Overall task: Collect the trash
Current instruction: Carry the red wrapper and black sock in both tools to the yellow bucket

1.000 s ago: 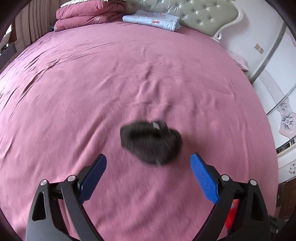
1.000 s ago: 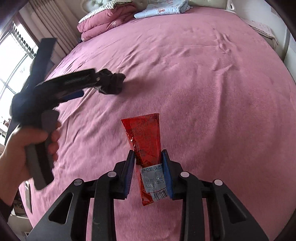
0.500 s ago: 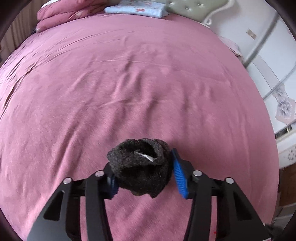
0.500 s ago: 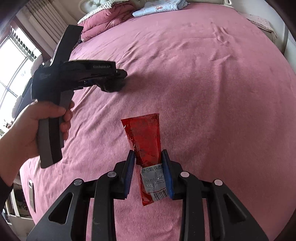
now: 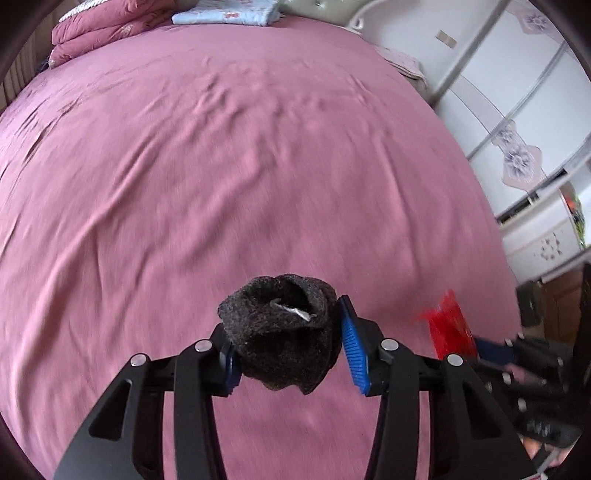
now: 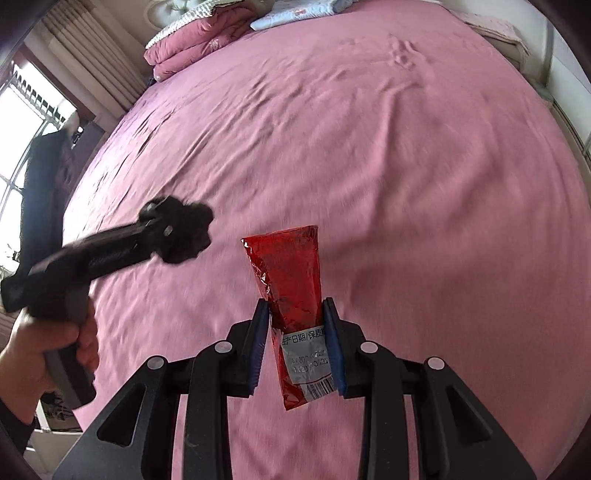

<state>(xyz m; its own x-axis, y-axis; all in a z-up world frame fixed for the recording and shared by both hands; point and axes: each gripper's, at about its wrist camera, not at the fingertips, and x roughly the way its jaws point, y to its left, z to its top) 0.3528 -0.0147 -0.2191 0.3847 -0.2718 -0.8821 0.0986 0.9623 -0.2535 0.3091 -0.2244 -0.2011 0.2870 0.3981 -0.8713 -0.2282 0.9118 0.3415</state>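
Observation:
My left gripper (image 5: 290, 345) is shut on a dark grey woolly sock (image 5: 284, 332) with a bit of white inside, held above the pink bed. The sock (image 6: 184, 229) also shows at the tip of the left gripper in the right wrist view. My right gripper (image 6: 297, 339) is shut on a red plastic wrapper (image 6: 291, 288) with a white barcode label, held upright over the bed. The wrapper (image 5: 448, 328) also shows at the lower right of the left wrist view.
A pink bedspread (image 5: 221, 147) fills both views. Folded pink quilts (image 6: 192, 40) and a light blue folded cloth (image 5: 225, 13) lie at the head. White cabinets (image 5: 517, 110) stand at the right. A window and curtains (image 6: 74, 62) are at the left.
My left gripper closed on the sock and lifted it off the bed, then swung back toward the right gripper. The right gripper has kept hold of the red wrapper.

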